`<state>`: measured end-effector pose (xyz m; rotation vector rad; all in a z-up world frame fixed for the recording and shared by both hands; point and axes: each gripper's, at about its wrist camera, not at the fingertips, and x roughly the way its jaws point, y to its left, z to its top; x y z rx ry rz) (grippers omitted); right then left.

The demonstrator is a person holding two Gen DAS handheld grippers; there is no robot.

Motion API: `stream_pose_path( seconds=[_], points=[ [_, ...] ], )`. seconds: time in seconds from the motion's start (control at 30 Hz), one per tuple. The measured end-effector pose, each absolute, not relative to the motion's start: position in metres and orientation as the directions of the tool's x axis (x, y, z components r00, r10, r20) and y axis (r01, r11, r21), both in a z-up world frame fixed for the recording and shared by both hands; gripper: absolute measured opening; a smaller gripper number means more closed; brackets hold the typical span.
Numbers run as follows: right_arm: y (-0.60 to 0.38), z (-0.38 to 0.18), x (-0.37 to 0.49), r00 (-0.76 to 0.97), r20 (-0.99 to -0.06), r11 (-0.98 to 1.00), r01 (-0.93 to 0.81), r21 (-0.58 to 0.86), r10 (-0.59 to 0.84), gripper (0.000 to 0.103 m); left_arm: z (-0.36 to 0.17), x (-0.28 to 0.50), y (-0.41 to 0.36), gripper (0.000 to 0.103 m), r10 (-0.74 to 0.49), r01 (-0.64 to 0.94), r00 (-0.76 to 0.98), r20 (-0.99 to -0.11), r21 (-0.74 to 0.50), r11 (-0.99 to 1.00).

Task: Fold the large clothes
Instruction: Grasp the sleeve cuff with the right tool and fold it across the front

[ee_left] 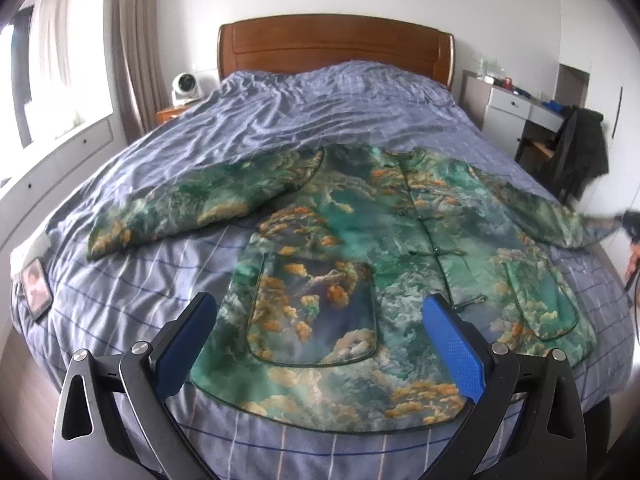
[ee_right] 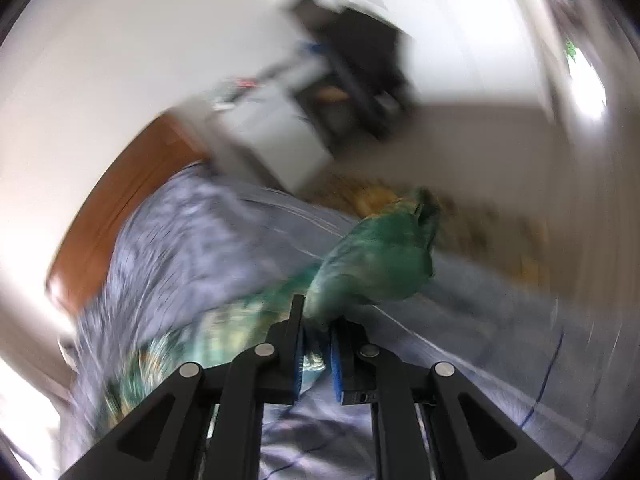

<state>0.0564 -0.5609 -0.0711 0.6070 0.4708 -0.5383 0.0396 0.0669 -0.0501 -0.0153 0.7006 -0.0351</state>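
A green jacket point(ee_left: 360, 248) with orange and grey cloud print lies flat, front up, on the blue checked bed point(ee_left: 280, 120), both sleeves spread out. My left gripper point(ee_left: 320, 312) is open and empty above the jacket's left pocket near the hem. My right gripper point(ee_right: 318, 320) is shut on the end of the jacket's right sleeve point(ee_right: 380, 264) and holds it up off the bed; that view is blurred by motion. The right gripper also shows in the left wrist view point(ee_left: 630, 222) at the far right edge, at the sleeve's end.
A wooden headboard point(ee_left: 336, 44) is at the far end. A white fan point(ee_left: 186, 86) stands on a nightstand at the left. A desk and a chair with a dark coat point(ee_left: 580, 148) stand at the right. A phone point(ee_left: 36, 292) lies at the bed's left edge.
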Motion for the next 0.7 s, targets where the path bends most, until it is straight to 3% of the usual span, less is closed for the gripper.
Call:
stream_pose_path(
  seconds=[0.13, 0.27, 0.43, 0.7],
  points=[
    [-0.485, -0.010, 0.087, 0.832, -0.465, 0.888, 0.423, 0.178, -0.304, 0.011, -0.055, 0.041, 0.067, 0.102, -0.046, 0.023, 0.758, -0.651, -0.044, 0.999],
    [-0.411, 0.023, 0.117, 0.881, -0.428, 0.968, 0.245, 0.045, -0.203, 0.010, -0.057, 0.037, 0.068, 0.103, -0.046, 0.027, 0.760, -0.649, -0.039, 0.999],
    [-0.330, 0.021, 0.142, 0.880, -0.466, 0.996, 0.076, -0.045, -0.088, 0.010, -0.058, 0.034, 0.078, 0.103, -0.027, 0.004, 0.757, -0.652, -0.037, 0.999],
    [-0.258, -0.035, 0.144, 0.803, -0.596, 0.989, -0.105, -0.100, 0.026, 0.010, -0.070, 0.033, 0.089, 0.103, -0.008, -0.031, 0.737, -0.676, -0.045, 0.998]
  ],
)
